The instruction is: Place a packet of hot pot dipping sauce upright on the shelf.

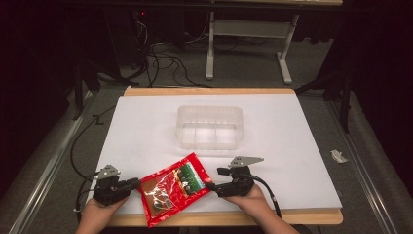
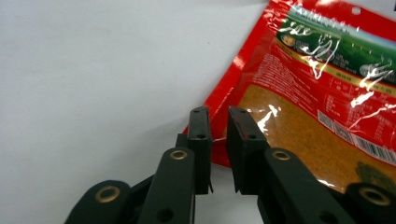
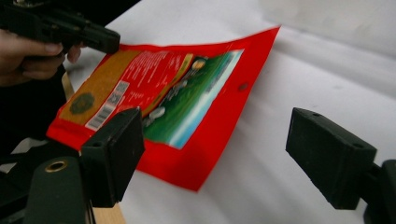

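While the red snack pouch [image 1: 171, 190] lies flat at the near edge of the white tabletop [image 1: 146, 126], one corner overhanging the wooden lip, both tools flank it. Left gripper [image 2: 218, 122]: jaws nearly together with a narrow slot between them, set at the pouch's left edge. From its own camera the film edge sits at or just inside that slot; whether the pads actually pinch it cannot be told. Right gripper [image 3: 215, 154]: jaws spread wide, nothing between them, facing the pouch's right-hand edge; in the high view its tips sit just beside that edge. Clear plastic tub [image 1: 209, 126] stands farther back at mid-table, well apart from the pouch, apparently empty.

Judgement: the step in hand looks like securing the pouch from both sides before a lift, probably toward the tub.

Risks from here:
- Glossy film, thin seam. If the left jaws bite only the outermost margin, the pouch may slide out once weight comes on.
- Right jaws may skate over the flat foil rather than under it, pushing the pouch sideways toward the left tool and buckling it.
- Overhanging corner: any nudge toward the person could tip the pouch off the table.
- Uneven lift would let the contents slump to one end and twist the grip.
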Tool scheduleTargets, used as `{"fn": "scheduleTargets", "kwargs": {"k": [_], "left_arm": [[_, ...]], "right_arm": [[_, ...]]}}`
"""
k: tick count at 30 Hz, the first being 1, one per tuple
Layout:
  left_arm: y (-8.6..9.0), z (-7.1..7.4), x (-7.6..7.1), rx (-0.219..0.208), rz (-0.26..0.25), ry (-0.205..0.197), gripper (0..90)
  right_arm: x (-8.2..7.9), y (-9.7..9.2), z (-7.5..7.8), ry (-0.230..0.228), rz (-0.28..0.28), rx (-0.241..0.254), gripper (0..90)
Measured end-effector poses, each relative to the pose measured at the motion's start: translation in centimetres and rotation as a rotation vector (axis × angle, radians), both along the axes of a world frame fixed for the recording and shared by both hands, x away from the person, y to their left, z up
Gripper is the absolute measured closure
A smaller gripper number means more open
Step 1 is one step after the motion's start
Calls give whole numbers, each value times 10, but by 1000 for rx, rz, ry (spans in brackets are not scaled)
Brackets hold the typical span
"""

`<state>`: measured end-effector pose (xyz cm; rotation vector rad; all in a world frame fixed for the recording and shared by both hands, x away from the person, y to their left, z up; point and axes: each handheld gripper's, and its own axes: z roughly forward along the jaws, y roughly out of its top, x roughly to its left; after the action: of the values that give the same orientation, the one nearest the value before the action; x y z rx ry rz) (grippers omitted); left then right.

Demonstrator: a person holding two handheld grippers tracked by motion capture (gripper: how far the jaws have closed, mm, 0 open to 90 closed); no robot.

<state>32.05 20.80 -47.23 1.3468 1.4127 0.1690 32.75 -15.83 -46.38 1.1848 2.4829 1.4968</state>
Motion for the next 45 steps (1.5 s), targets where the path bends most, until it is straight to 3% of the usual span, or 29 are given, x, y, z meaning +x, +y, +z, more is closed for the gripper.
{"fn": "scheduleTargets", "kwargs": {"k": [7,11,13,14,16,18,19,23,24,26,29,31,35,40,45], "left_arm": [[-1,-1,-3,-17,-33,31,831],[-1,-1,-4,-11,-48,33,837],[-2,0,-4,-6,-55,26,834],[-2,1,-4,5,-53,10,821],[-1,5,-2,19,-3,-37,765],[3,8,0,19,44,-81,759],[3,8,1,26,57,-90,757],[0,2,1,37,26,-54,764],[-8,-5,-1,68,-17,-31,769],[-12,-6,-2,69,-42,-22,777],[-16,-5,-4,58,-69,-15,777],[-24,-5,-9,47,-137,-7,781],[-34,-4,-17,45,-222,1,781],[-48,-6,-21,29,-273,11,801],[-57,-8,-22,22,-311,25,806]], "right_arm": [[-2,13,-10,70,79,-4,268],[-3,14,-11,81,123,15,464],[-4,13,-10,68,138,26,625],[-4,12,-9,63,146,28,704],[-5,11,-8,52,158,27,827],[-6,11,-7,33,160,9,885],[-6,11,-7,30,156,2,899],[-3,7,-6,19,126,-10,900],[-2,4,-5,16,109,-11,900],[1,0,-4,9,85,-14,900],[4,-8,-2,7,48,-11,900],[8,-14,-2,0,20,-6,900],[14,-26,-1,-5,-43,2,900],[23,-35,0,-26,-101,16,900],[29,-43,-2,-7,-153,66,874]]}}
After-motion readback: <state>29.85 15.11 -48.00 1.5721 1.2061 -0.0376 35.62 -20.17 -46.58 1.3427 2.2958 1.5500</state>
